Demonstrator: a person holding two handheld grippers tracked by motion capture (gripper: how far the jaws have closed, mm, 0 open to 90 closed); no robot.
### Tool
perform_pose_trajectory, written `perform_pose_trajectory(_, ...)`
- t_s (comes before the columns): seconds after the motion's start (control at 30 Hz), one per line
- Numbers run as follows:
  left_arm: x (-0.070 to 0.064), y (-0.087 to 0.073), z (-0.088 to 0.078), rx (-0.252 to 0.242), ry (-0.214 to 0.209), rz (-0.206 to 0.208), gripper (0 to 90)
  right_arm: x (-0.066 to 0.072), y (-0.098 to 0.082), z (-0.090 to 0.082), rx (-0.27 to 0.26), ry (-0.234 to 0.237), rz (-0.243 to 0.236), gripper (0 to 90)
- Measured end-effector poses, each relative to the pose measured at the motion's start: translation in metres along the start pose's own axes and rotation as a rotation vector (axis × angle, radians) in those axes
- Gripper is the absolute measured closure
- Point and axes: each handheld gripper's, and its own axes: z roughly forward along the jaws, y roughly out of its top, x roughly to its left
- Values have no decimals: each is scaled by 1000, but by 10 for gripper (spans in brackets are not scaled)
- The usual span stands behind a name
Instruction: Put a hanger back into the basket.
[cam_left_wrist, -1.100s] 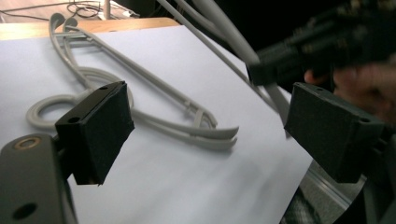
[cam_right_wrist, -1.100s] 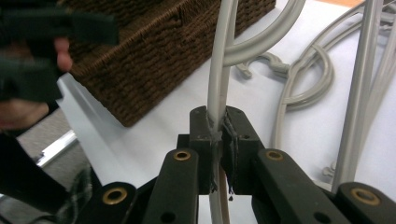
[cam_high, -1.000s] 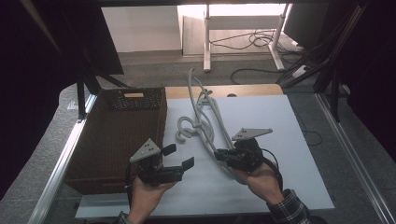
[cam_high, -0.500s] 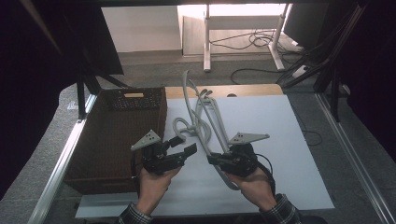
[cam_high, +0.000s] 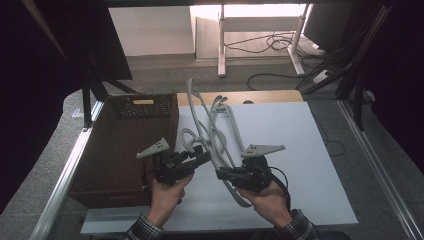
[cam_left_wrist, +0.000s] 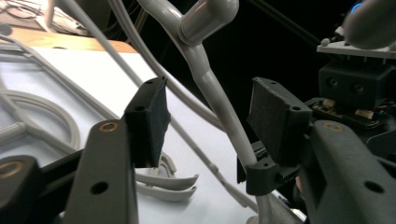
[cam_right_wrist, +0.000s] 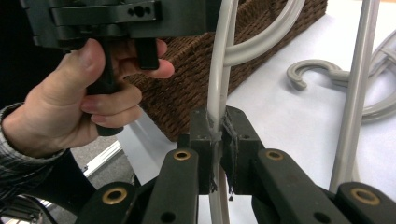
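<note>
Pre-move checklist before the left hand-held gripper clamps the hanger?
1. Right hand-held gripper shut on the grey hanger: ok.
2. Hanger arm between the left hand-held gripper jaws: ok.
3. Left pads pressing on the hanger: not ok; jaws have just been closing, but a gap shows on both sides.
4. Held hanger free of the other hangers on the table: cannot tell, they overlap in the high view.
5. Wicker basket within reach beside the left hand: ok.
</note>
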Motion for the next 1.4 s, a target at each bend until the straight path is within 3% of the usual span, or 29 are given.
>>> perform_pose_trajectory(0.2, 1, 2, 1, -6, -32, -9, 539, 2, -1, 3, 5, 23, 1, 826)
perform_pose_trajectory(0.43, 7, 3, 1, 5, -60, -49, 693, 1, -2, 4, 7, 62, 21, 826)
perform_pose_trajectory(0.87, 9, 9, 6, 18, -114, -114, 752, -3, -1, 3, -1, 79, 38, 824)
perform_pose_trajectory(0.93, 8, 10, 7, 25, -97, -102, 751, -2, -2, 2, 0, 67, 40, 825)
perform_pose_trajectory(1.0, 4, 12, 8, 34, -50, -76, 732, -2, -2, 2, -3, 52, 40, 826)
perform_pose_trajectory(1.03, 4, 12, 8, 34, -50, -76, 718, -2, -2, 2, -8, 45, 41, 826)
perform_pose_trajectory(1.07, -1, 13, 9, 49, 9, -44, 706, -1, -2, 2, -9, 37, 45, 826)
perform_pose_trajectory(1.1, -3, 14, 10, 58, 35, -26, 693, -1, -2, 3, -9, 25, 47, 827)
perform_pose_trajectory(1.17, -6, 14, 10, 63, 56, -13, 678, 0, -3, 3, -11, 10, 44, 827)
perform_pose_trajectory(1.27, -15, 14, 13, 84, 106, 4, 609, 3, -3, 5, -21, -65, 33, 827)
perform_pose_trajectory(1.4, -19, 14, 15, 101, 142, 10, 594, 7, -4, 7, -22, -104, 8, 828)
